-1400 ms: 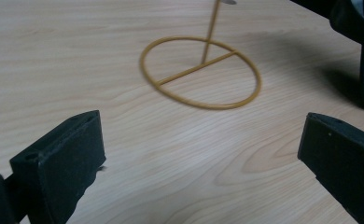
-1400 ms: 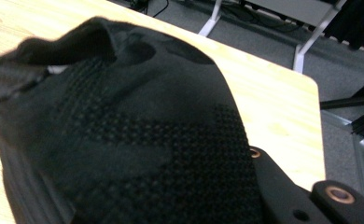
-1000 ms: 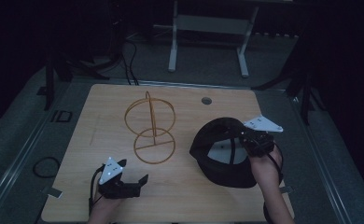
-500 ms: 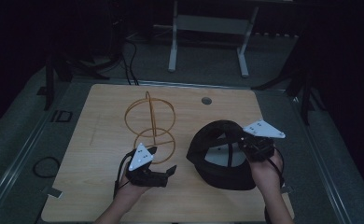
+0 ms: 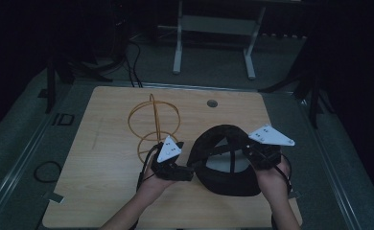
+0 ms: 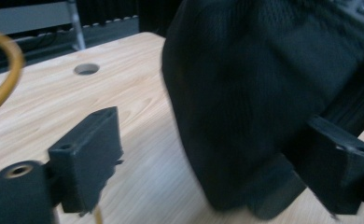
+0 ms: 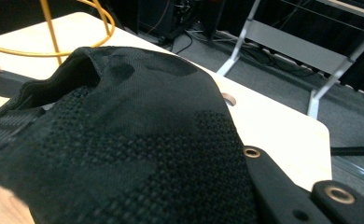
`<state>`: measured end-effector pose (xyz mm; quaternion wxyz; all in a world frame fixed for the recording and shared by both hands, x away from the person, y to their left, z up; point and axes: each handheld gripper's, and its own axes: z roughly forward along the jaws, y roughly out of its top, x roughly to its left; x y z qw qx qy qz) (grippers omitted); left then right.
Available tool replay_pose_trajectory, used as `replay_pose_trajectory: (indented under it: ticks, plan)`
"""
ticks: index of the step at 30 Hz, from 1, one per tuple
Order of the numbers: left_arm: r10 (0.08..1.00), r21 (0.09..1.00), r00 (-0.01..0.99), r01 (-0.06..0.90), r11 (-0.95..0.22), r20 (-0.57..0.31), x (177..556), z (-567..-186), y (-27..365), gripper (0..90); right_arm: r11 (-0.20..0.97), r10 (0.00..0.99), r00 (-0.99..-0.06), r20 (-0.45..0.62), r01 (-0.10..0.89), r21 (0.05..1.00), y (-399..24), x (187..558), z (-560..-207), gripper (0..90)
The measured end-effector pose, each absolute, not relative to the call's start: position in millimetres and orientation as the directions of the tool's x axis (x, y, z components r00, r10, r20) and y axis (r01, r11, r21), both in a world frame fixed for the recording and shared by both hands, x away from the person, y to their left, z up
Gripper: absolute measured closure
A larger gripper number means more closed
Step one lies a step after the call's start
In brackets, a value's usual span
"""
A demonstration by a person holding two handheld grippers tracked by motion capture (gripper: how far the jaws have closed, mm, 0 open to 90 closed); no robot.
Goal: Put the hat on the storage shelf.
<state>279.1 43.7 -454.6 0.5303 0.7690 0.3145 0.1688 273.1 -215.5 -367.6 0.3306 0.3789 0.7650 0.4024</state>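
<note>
Gripping the cap at its right side, the right tool has its jaws pressed together on the black fabric; in the right gripper view the mesh cloth runs straight down into that tool's jaw at the lower right. The cap rests on the surface near the front right, opening upward, with its strap across the gap.

At the cap's left side sits the left tool, held in the left hand that comes in from the bottom edge. Its jaws are spread and have just been closing a little. In the left gripper view the cap's dark side lies between the two black jaws, close against the right one, while the left jaw stands clear over bare wood; whether the pads press the cloth cannot be told, and it looks as if they do not.

Just behind the left tool stands a wire stand of yellow rings, upright near the middle of the surface. Farther back a round hole sits in the wood near the far edge. Beyond the surface, on the floor, stands a pale metal frame.
</note>
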Motion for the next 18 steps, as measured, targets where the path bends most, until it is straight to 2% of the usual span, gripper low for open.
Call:
replay_pose_trajectory:
  ticks: [4, 7, 8, 14, 15, 18]
  plan:
    - [0.671, 0.927, 0.739, 0.293, -0.233, -0.065, 284, -449, 34, 17.0, 0.394, 0.833, -0.516, -0.198, 0.302, 0.868, -214, 269, -365, 88.7]
    - [0.671, 0.938, 0.739, 0.27, -0.217, -0.057, 287, -442, 29, 32.6, 0.4, 0.825, -0.528, -0.202, 0.292, 0.869, -214, 264, -364, 88.6]
    - [0.671, 0.938, 0.739, 0.27, -0.217, -0.057, 287, -442, 29, 34.3, 0.4, 0.825, -0.528, -0.202, 0.292, 0.869, -214, 264, -364, 88.6]
    - [0.687, 0.948, 0.725, 0.253, -0.191, -0.055, 291, -432, 25, 61.1, 0.403, 0.822, -0.533, -0.202, 0.293, 0.867, -215, 263, -365, 88.6]
    - [0.706, 0.948, 0.708, 0.245, -0.202, -0.032, 291, -429, 23, 67.2, 0.399, 0.824, -0.53, -0.198, 0.296, 0.868, -215, 263, -366, 88.6]
    - [0.719, 0.951, 0.694, 0.246, -0.185, -0.04, 293, -427, 24, 84.0, 0.399, 0.826, -0.528, -0.197, 0.299, 0.867, -216, 263, -367, 88.6]
